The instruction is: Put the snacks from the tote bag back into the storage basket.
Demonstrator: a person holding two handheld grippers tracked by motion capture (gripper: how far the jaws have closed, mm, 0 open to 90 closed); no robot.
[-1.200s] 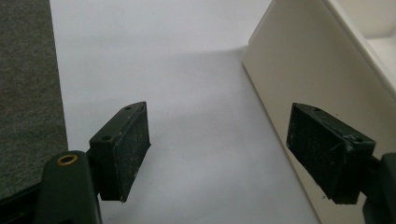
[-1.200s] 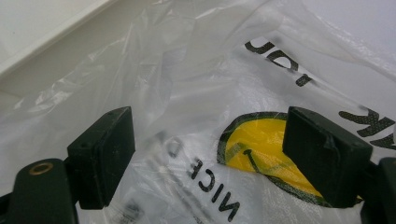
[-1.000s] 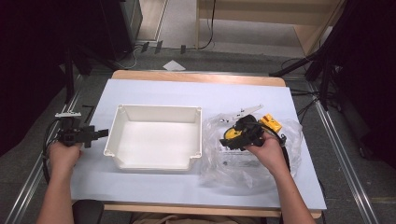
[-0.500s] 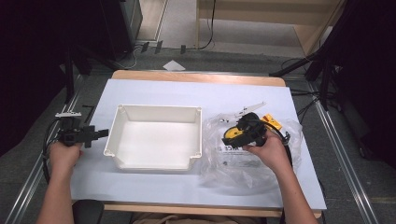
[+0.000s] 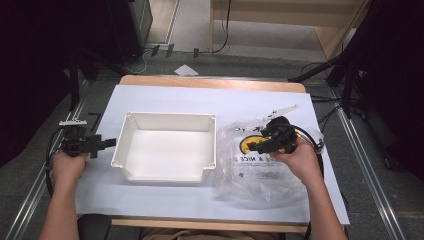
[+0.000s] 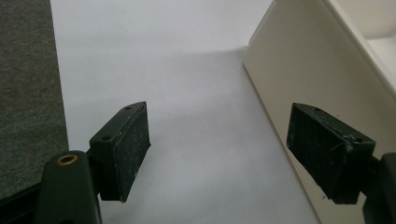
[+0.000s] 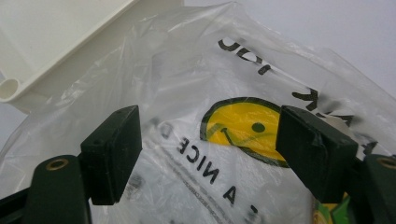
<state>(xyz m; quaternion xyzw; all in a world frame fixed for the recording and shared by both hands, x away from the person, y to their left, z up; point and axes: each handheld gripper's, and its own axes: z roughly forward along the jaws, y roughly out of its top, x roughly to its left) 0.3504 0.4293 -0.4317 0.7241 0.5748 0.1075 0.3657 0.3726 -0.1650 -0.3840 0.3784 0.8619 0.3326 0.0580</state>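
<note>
A clear plastic bag (image 5: 255,165) printed with a yellow smiley face (image 7: 240,126) and black lettering lies crumpled on the white table sheet, right of a white plastic bin (image 5: 167,147). My right gripper (image 5: 252,146) hovers over the bag, jaws open, the smiley between them in the right gripper view (image 7: 208,149). My left gripper (image 5: 109,143) rests at the table's left edge, open and empty, pointing at the bin's left wall (image 6: 308,79). In its own view the left gripper (image 6: 217,149) has only bare sheet between its pads.
The bin stands empty in the middle of the table. A thin white strip (image 5: 280,110) lies behind the bag. Cables trail from both grippers. Dark floor (image 6: 28,93) borders the sheet on the left, and metal rails run along both sides of the table.
My right gripper has shifted slightly left and nearer over the bag. The left gripper has stayed put.
</note>
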